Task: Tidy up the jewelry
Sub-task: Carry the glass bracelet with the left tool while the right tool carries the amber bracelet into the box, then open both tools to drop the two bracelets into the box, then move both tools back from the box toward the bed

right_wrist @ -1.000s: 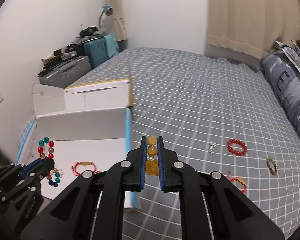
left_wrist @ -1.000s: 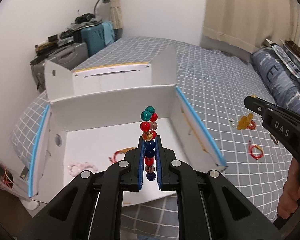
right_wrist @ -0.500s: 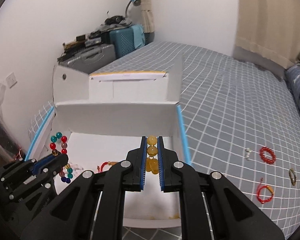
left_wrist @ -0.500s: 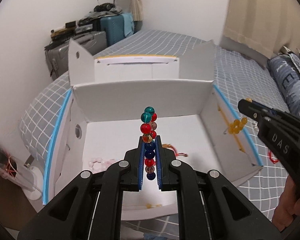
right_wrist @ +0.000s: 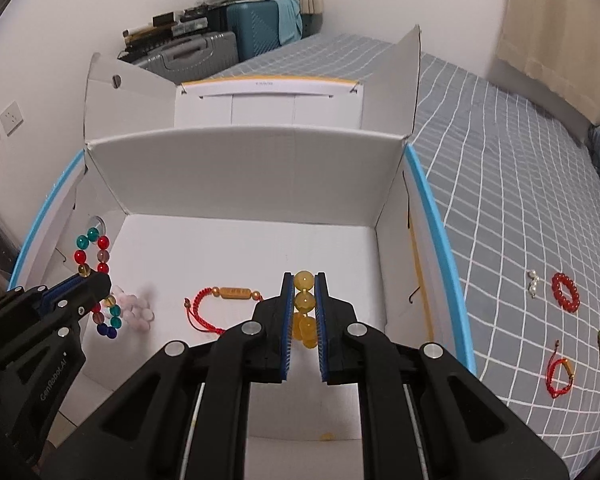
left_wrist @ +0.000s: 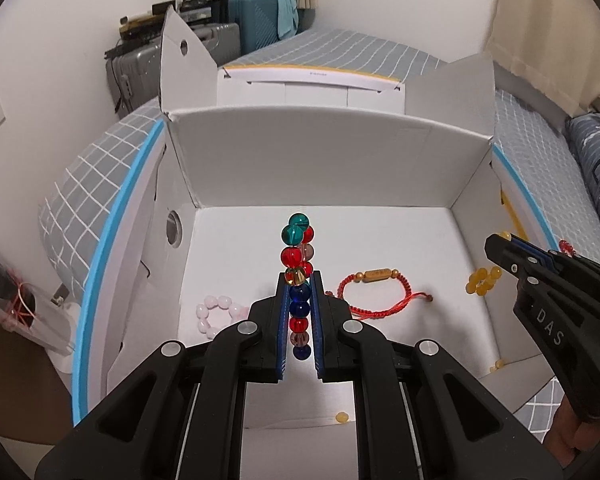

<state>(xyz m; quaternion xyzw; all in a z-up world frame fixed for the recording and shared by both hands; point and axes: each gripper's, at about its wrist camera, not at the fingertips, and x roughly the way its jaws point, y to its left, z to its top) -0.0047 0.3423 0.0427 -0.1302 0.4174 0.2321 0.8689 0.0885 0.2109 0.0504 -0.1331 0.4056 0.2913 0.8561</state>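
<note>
Both bracelets now over the box

My left claw [left_wrist: 299, 312] stays clamped on the glassy multicoloured bead bracelet [left_wrist: 298, 256], my right claw [right_wrist: 304, 312] on smooth amber beads [right_wrist: 304, 300]; both have come in over the white cardboard box [left_wrist: 320, 168], so release is near. Ahead below: red cord bracelet [left_wrist: 376, 286], pink beads [left_wrist: 218, 314].

"DAS" was printed on the right gripper [left_wrist: 504, 246] body; "GenRoboLAI" on the left gripper [right_wrist: 96, 280] body.

Black grippers, blue-padded fingers [left_wrist: 284, 320], silver screws.
</note>
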